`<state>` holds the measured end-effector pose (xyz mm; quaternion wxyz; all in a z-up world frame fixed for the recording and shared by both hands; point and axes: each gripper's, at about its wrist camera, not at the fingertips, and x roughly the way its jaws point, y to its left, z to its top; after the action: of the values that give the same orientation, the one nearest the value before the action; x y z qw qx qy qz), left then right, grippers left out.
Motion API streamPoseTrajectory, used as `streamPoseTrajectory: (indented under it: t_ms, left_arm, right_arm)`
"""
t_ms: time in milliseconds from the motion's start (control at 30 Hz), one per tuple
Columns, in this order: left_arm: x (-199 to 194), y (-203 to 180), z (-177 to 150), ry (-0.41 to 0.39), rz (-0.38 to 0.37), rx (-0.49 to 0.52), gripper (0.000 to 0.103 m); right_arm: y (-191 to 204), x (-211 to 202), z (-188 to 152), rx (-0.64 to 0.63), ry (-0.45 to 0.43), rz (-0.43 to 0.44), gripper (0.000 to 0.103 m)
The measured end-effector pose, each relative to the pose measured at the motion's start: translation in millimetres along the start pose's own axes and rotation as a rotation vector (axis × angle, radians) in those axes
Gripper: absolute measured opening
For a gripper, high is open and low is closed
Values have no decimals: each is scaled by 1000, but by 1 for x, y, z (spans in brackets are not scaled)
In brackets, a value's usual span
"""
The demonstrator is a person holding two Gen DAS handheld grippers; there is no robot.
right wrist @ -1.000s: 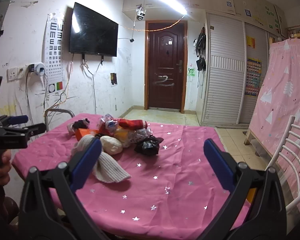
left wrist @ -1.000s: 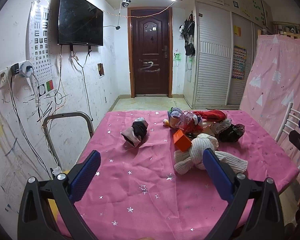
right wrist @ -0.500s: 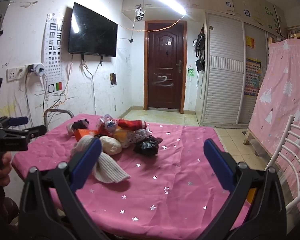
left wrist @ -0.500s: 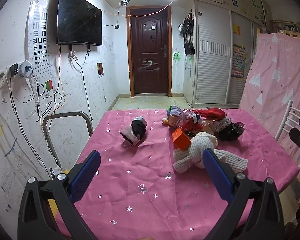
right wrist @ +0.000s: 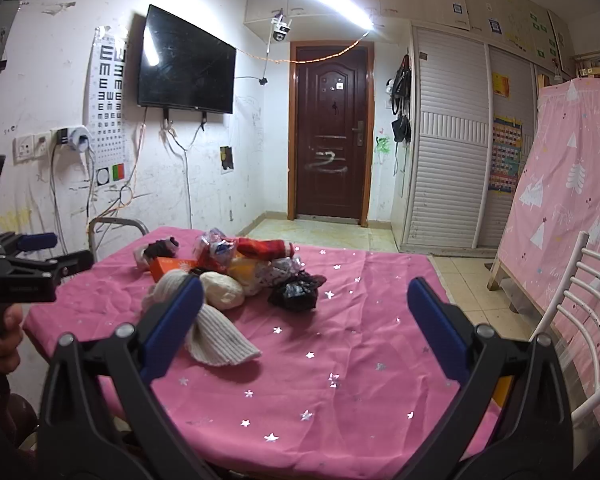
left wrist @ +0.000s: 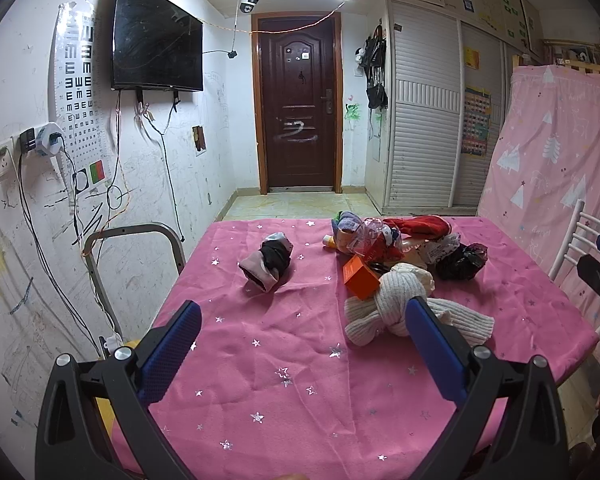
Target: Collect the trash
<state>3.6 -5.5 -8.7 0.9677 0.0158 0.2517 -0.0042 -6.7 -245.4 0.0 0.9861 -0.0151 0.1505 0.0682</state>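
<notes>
A pile of clutter lies on the pink starred tablecloth: an orange box, a crumpled black bag, clear crinkled wrappers, a red cloth and a knotted cream knit sock. Apart to the left sits a pink and black rolled sock. My left gripper hovers open over the near table, short of the pile. My right gripper is open too, seeing the same black bag, orange box and cream sock from the table's other side.
A metal chair frame stands at the table's left edge by the cabled wall. A white chair stands on the right, with a pink curtain behind it. A dark door and wardrobe lie beyond. A hand holds the left gripper.
Both views have drifted only slightly; the pile sits a touch lower and nearer in the left wrist view. Both grippers stay open and nothing on the table has moved.
</notes>
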Motion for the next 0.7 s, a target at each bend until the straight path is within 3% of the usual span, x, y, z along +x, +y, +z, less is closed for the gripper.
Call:
streamPoseTrajectory:
  t_ms: [700]
  left_arm:
    - [-1,-2,-1,3,-4,5,93]
  right_arm:
    - [1,0,0,-2,4,2,98]
